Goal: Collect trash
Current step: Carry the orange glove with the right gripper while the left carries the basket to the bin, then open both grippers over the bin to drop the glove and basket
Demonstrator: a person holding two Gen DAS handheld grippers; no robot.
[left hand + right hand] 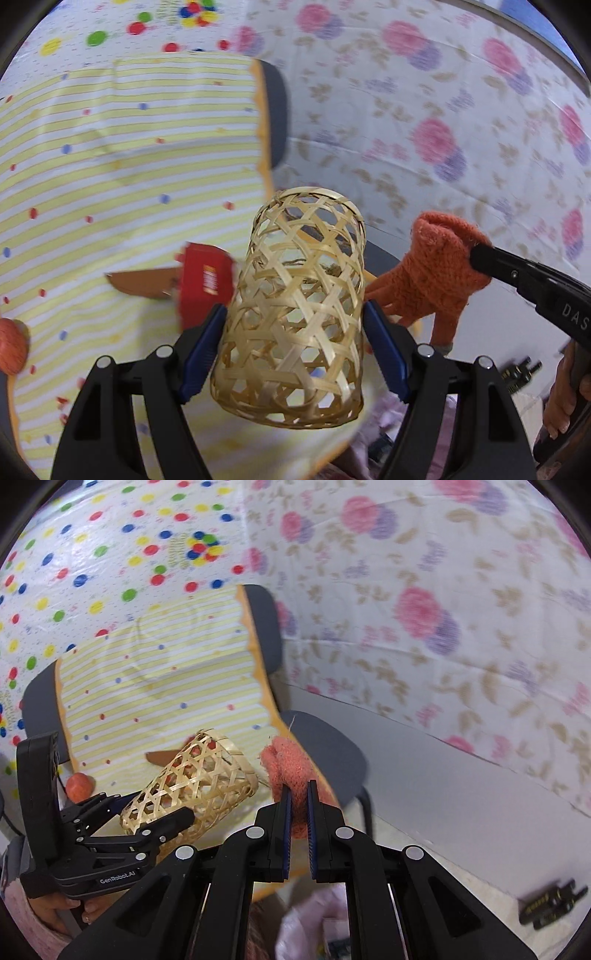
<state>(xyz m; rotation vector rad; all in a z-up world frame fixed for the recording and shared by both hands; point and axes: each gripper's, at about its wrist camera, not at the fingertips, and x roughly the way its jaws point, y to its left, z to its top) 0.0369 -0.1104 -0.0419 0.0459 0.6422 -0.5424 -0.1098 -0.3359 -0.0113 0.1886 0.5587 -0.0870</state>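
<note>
My left gripper is shut on a woven bamboo basket, held lifted with its open mouth pointing away and tilted. The same basket shows at the left of the right wrist view, in the left gripper. My right gripper is shut on an orange knitted glove, held in the air just right of the basket's mouth. From the left wrist view the glove hangs from the right gripper's black fingers. A red carton and a brown cardboard scrap lie on the striped cloth behind the basket.
A table with a yellow-striped cloth fills the left. An orange ball lies near its left edge. A grey chair stands beside the table. Floral sheeting covers the wall. A pink bag sits below, and a dark tool lies on the floor.
</note>
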